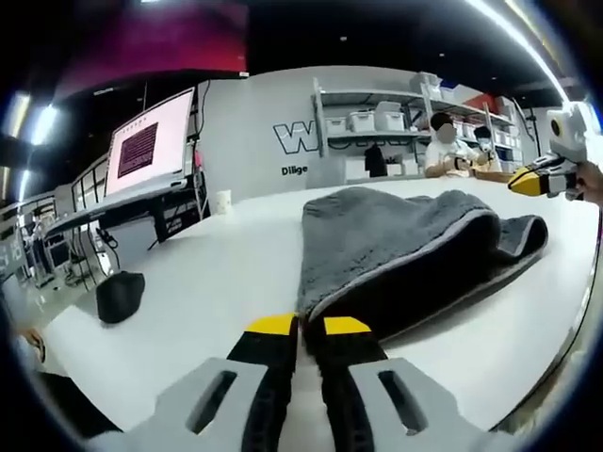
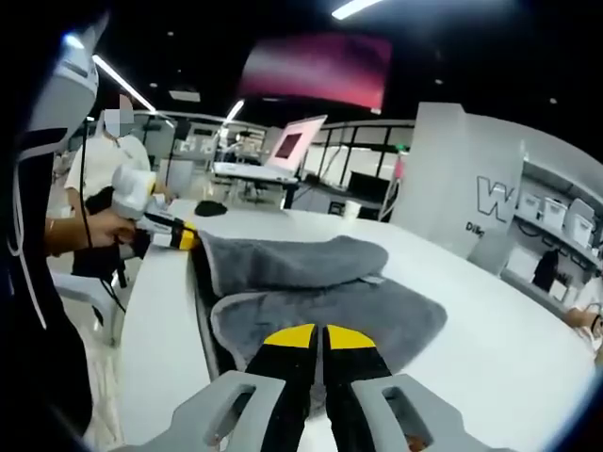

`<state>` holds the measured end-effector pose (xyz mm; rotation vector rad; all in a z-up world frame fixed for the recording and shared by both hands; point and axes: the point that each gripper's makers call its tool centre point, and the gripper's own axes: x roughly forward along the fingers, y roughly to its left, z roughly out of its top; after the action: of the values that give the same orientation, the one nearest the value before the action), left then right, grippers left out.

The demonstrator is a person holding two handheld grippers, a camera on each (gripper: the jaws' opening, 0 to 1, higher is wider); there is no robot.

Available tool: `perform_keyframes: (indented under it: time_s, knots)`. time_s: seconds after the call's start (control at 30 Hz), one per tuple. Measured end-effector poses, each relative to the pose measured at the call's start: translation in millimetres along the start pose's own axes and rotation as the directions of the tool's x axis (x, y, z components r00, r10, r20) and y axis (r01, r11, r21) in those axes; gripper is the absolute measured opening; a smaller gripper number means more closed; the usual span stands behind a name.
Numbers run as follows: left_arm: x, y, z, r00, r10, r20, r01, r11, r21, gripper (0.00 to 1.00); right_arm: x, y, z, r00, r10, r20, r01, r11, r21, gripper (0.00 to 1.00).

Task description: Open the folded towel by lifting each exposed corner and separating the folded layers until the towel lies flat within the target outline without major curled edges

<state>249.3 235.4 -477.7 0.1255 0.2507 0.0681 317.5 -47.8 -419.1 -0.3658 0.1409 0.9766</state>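
A grey towel (image 1: 396, 235) lies folded on the white table (image 1: 207, 282), its upper layer raised so a dark gap shows under its pale edge. My left gripper (image 1: 310, 326) is shut on the towel's near corner; in the right gripper view the left gripper (image 2: 185, 236) sits in a hand at the far corner of the towel (image 2: 320, 282). My right gripper (image 2: 319, 336) has its jaws together over the towel's other end. In the left gripper view the right gripper (image 1: 524, 183) hovers a little above that end, with nothing hanging from it.
A small black object (image 1: 120, 295) lies on the table at the left, and a white cup (image 1: 222, 201) stands near the far edge. A lit screen (image 1: 151, 143), shelves with bins (image 1: 377, 121) and seated people (image 1: 443, 151) are beyond the table. A person (image 2: 108, 202) stands at the table's left end.
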Motion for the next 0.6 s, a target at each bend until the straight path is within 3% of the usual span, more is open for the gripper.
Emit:
perform_keyframes:
  time_s: [0.13,0.27,0.4,0.53,0.6]
  knots:
    - [-4.6,0.7,0.7,1.000,0.002,-0.009,-0.001,1.000,0.023,0.14,0.3,-0.3,0.2,1.000,-0.001,0.002,0.001,1.000,0.001,0.00]
    - [-8.5,-5.3,11.2,0.999,-0.041,0.027,0.040,0.998,0.052,0.17,1.3,0.9,-0.1,1.000,0.005,0.003,-0.005,1.000,0.002,0.00]
    - [-10.2,-10.3,19.3,0.996,-0.085,0.016,0.080,0.972,0.222,0.17,1.6,1.5,0.9,1.000,0.009,0.006,-0.009,1.000,0.001,0.00]
    - [-13.3,-22.4,39.0,0.984,-0.164,0.066,0.151,0.975,0.165,0.20,0.3,0.3,1.9,1.000,0.006,0.010,-0.006,1.000,0.001,0.00]
    - [-13.7,-23.9,46.9,0.982,-0.167,0.093,0.151,0.976,0.155,0.19,-0.6,-0.3,2.2,1.000,0.001,0.013,-0.001,1.000,0.003,0.00]
